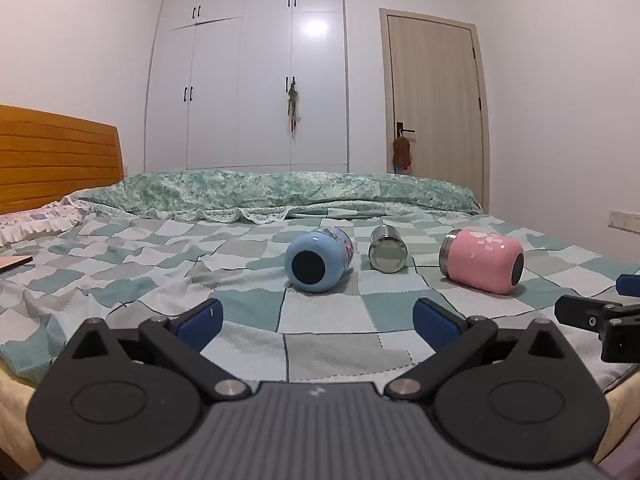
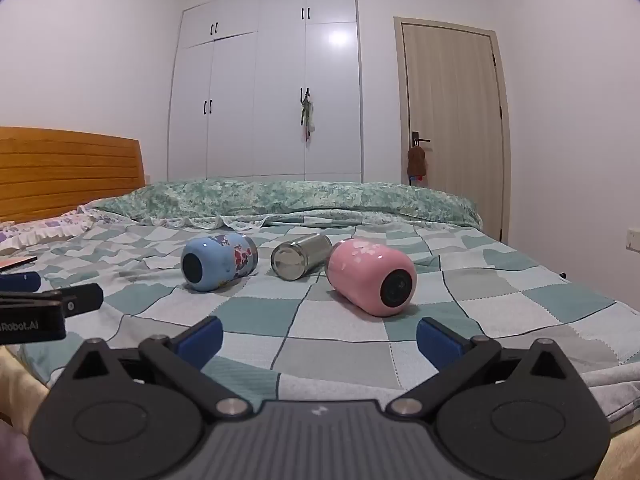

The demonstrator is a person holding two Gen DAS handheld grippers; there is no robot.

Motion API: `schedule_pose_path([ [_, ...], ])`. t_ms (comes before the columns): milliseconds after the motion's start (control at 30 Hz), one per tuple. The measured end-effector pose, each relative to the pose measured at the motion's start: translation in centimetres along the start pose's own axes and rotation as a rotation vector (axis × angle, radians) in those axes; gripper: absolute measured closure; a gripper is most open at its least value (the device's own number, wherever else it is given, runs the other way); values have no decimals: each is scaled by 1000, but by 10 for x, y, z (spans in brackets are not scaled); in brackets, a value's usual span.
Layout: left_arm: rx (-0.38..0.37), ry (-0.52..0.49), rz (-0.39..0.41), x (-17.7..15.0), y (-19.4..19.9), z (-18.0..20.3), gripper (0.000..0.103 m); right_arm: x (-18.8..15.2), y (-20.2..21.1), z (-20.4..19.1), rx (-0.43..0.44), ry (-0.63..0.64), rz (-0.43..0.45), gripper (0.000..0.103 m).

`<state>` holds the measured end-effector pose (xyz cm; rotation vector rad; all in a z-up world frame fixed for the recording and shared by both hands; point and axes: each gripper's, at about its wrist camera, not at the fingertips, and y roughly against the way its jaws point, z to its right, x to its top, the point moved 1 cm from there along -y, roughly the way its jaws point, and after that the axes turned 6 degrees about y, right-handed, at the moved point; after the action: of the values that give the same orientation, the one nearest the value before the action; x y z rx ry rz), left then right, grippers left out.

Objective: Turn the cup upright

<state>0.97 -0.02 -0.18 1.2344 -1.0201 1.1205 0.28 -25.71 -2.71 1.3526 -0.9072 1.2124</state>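
Jaws of both the left gripper (image 1: 316, 322) and right gripper (image 2: 319, 340) are standing apart, gripping nothing. Pink cup (image 2: 370, 282) is lying sideways on the bed (image 2: 340, 360), just right of the steel cup (image 2: 300, 256); blue cup (image 2: 218, 262) lying left of it.

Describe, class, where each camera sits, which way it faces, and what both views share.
Left wrist: on the left gripper, low over the bed, facing the wardrobe; own open jaws show, right gripper at right edge.
Right wrist: on the right gripper, same heading; own open jaws, left gripper at left edge.
Shared: blue cup, steel cup, pink cup, all lying down.
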Motion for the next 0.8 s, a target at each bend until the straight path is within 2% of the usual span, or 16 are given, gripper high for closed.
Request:
schedule_pose_path([
  [800, -19, 18, -8, 3, 5, -3, 0, -1, 2, -1, -1, 2, 8, 0],
])
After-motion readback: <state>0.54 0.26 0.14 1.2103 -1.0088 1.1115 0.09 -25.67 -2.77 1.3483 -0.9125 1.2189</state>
